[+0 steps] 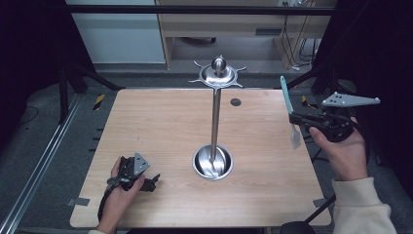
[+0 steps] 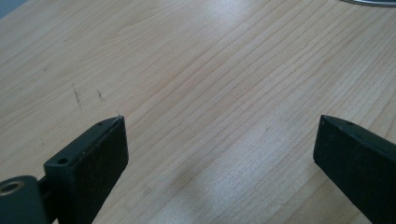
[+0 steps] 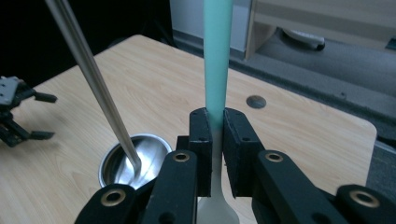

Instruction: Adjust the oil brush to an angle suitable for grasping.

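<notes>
A steel utensil stand rises from a round base [image 1: 213, 163] [image 3: 135, 158] at the table's middle, its pole [image 1: 215, 117] [image 3: 88, 70] topped by a hooked crown [image 1: 217, 73]. My right gripper [image 1: 295, 118] [image 3: 213, 122] is held up over the table's right edge, shut on a spatula with a teal handle [image 1: 285, 95] [image 3: 217, 56] and a pale blade [image 1: 295, 136] [image 3: 215, 205] that hangs below the jaws. My left gripper [image 1: 153, 183] [image 2: 219, 140] rests on the wood at the front left, open, with only bare tabletop between its jaws.
The wooden table [image 1: 160, 126] has a small dark round hole [image 1: 235, 102] [image 3: 256, 101] at the back right. A metal frame rail [image 1: 44, 156] runs along the floor on the left, and cabinets [image 1: 229, 24] stand beyond the far edge.
</notes>
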`<action>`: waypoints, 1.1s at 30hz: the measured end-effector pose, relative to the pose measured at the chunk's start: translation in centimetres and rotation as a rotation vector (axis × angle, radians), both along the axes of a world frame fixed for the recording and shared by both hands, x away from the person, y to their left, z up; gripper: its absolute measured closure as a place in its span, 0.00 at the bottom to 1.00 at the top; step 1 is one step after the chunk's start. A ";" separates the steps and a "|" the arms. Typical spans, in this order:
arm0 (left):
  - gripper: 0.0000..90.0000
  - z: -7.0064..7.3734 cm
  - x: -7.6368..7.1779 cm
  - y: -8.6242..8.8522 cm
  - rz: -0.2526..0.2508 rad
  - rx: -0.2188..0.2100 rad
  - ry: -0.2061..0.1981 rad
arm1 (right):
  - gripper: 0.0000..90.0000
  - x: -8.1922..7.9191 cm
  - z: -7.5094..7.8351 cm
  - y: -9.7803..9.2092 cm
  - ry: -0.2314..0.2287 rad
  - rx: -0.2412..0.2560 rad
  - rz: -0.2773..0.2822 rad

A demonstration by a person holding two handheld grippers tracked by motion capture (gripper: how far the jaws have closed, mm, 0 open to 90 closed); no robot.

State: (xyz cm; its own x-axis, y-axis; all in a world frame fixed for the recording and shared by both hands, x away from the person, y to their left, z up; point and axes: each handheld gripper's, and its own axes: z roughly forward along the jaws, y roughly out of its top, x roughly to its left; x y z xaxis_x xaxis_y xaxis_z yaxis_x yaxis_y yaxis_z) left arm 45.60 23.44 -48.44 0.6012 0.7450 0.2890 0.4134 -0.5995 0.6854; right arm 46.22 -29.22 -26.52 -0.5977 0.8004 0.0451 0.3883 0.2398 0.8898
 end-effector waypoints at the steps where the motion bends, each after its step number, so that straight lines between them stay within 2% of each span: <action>1: 0.03 0.0 0.0 0.0 0.001 0.001 -0.001 | 0.92 -0.2 0.2 0.1 -0.010 0.013 0.008; 5: 0.03 0.1 -0.1 0.1 0.002 -0.003 -0.005 | 0.92 -0.7 0.7 0.5 -0.039 0.024 0.019; 12: 0.03 0.1 -0.1 0.1 0.001 0.001 -0.006 | 0.92 -1.2 1.1 1.1 -0.062 0.034 0.033; 33: 0.03 0.0 -0.3 0.0 0.007 0.020 -0.005 | 0.92 -3.3 1.2 1.6 -0.097 0.048 0.075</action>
State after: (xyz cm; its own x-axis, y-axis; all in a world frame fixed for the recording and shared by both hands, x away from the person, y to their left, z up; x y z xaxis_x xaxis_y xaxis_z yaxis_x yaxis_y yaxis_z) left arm 45.30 23.43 -48.42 0.5945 0.7432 0.3069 0.4144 -0.6103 0.6752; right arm 42.92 -27.58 -25.31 -0.6594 0.7515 0.0215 0.2822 0.2209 0.9336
